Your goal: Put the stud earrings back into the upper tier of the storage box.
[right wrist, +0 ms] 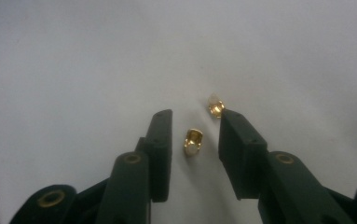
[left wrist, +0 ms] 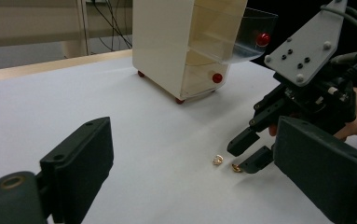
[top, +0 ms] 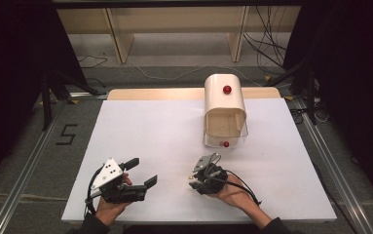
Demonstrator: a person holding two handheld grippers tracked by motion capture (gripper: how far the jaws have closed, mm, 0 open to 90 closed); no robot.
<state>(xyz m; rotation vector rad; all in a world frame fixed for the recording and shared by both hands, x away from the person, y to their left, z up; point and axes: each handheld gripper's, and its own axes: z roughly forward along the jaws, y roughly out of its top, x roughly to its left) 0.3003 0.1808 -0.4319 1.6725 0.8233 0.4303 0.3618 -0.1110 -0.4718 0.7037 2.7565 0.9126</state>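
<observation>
Two small gold pieces lie on the white tabletop (top: 150, 126). In the right gripper view, one gold piece (right wrist: 193, 141) sits between the jaws with a gap on each side, and neither jaw touches it. The other gold piece (right wrist: 216, 106) lies just past the tip of one jaw. My right gripper (right wrist: 195, 116) is low over the table and open. The left gripper view shows both gold pieces (left wrist: 218, 159) beside the right gripper (left wrist: 243, 157). My left gripper (top: 144, 171) stands open and empty at the front left, apart from them.
A cream drawer cabinet (top: 224, 100) with red knobs stands at the back right of the table. Its clear upper drawer (left wrist: 246, 32) is pulled out toward me. The table's edges drop to dark floor with rails. Cables and wooden legs lie beyond.
</observation>
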